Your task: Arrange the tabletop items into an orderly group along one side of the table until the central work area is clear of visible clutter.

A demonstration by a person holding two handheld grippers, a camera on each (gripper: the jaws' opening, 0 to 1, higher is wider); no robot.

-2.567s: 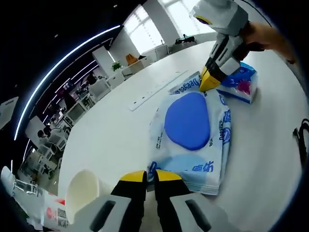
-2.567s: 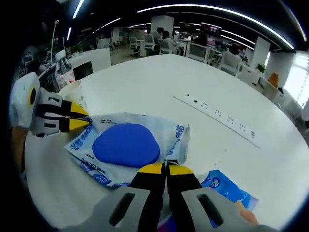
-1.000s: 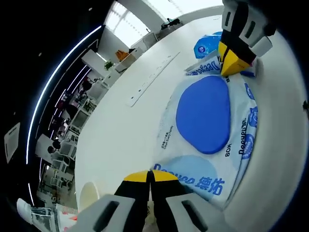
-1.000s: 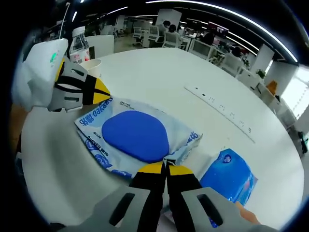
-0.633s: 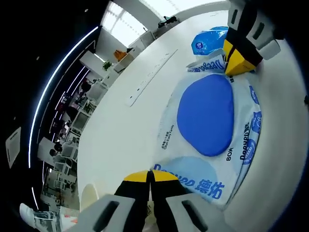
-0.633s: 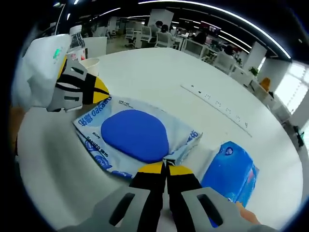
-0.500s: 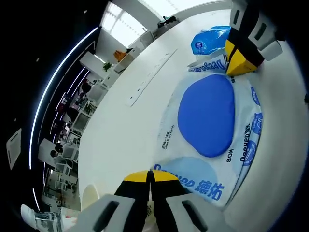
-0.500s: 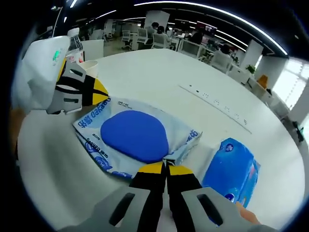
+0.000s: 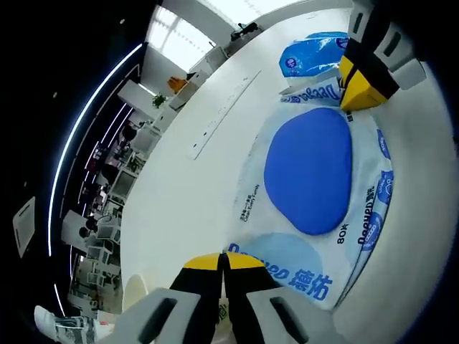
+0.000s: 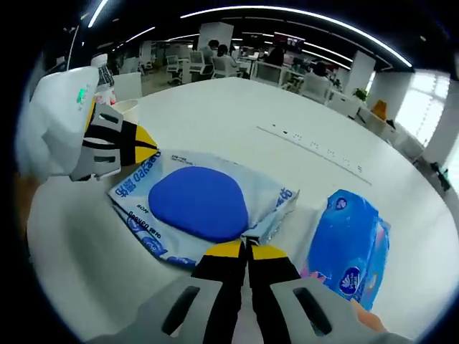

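Note:
A white and blue wet-wipes pack (image 9: 308,172) with a round blue lid lies across the white table (image 9: 179,201). My left gripper (image 9: 223,256) is shut on its near edge, by the printed label. My right gripper (image 9: 351,106) comes in from the upper right, shut on the pack's opposite corner. In the right gripper view, the wipes pack (image 10: 197,201) stretches between my right gripper (image 10: 247,244), shut on its folded corner, and my left gripper (image 10: 153,153) at the left. A blue tissue pack (image 10: 351,244) lies just right of it, also seen as the tissue pack (image 9: 308,54).
A long white power strip (image 10: 315,147) runs across the table's far side, the same power strip (image 9: 222,115) in the left gripper view. A paper cup (image 10: 128,107) and a bottle (image 10: 104,75) stand behind the left gripper. Office desks and chairs surround the table.
Both grippers stay shut on the wipes pack's two ends. The pack has drawn away from the blue tissue pack, which now shows whole beside it. Both views have shifted.

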